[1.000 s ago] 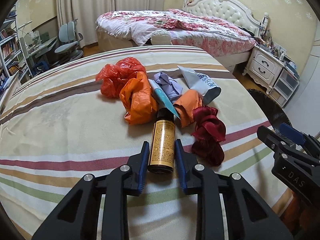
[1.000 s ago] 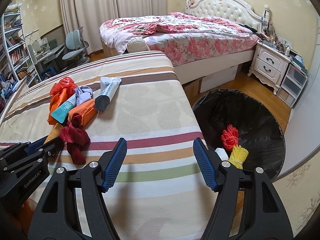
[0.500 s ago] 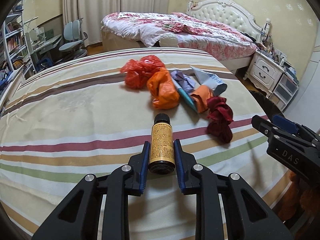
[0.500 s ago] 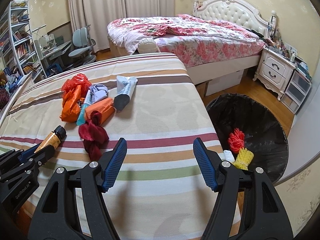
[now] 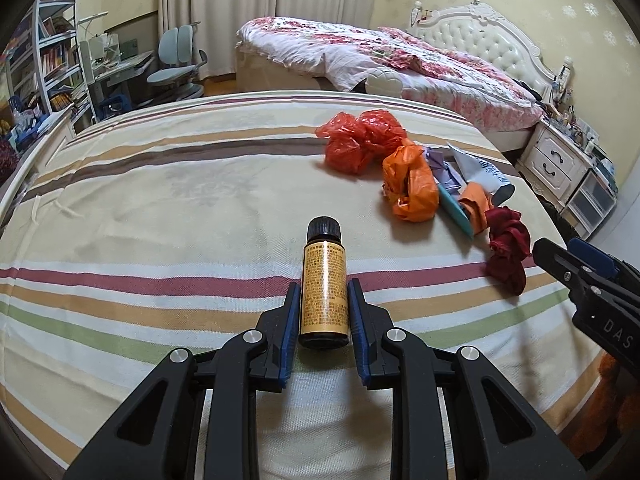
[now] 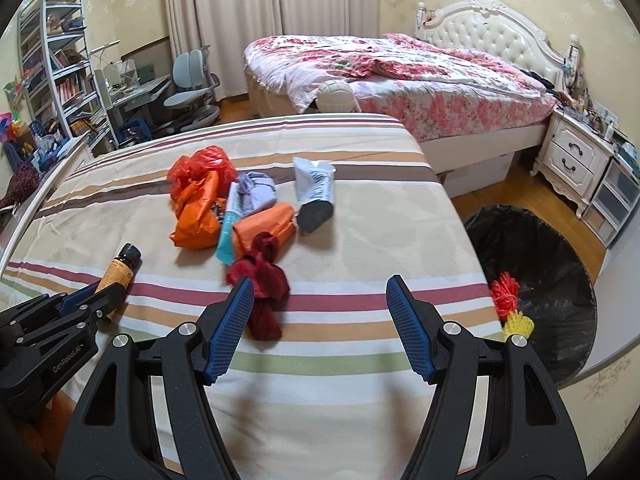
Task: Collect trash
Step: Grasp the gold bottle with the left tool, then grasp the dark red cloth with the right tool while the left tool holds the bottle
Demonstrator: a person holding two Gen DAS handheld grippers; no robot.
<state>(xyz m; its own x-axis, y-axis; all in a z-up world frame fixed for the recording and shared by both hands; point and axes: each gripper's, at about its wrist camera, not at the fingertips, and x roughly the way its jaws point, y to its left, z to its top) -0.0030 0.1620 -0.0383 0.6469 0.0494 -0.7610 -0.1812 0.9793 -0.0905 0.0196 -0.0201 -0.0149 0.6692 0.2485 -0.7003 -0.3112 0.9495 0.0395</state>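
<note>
My left gripper (image 5: 323, 296) is shut on a small brown bottle (image 5: 323, 284) with a yellow label and black cap, held over the striped bedcover (image 5: 160, 200); the bottle also shows in the right wrist view (image 6: 122, 266). A trash pile lies ahead to the right: a red plastic bag (image 5: 360, 140), an orange bag (image 5: 408, 188), a teal tube (image 6: 226, 232), a white-blue tube (image 6: 314, 192) and a dark red cloth (image 6: 262, 280). My right gripper (image 6: 320, 300) is open and empty, just in front of the dark red cloth.
A black-lined trash bin (image 6: 536, 280) stands on the floor off the bed's right edge, holding red and yellow netting (image 6: 506, 300). A floral bed (image 6: 400, 76), a nightstand (image 6: 576, 160) and a desk with chairs (image 6: 184, 84) lie beyond.
My left gripper has pulled the bottle back out of the pile and to the left. My right gripper has shifted left toward the dark red cloth, jaws still open.
</note>
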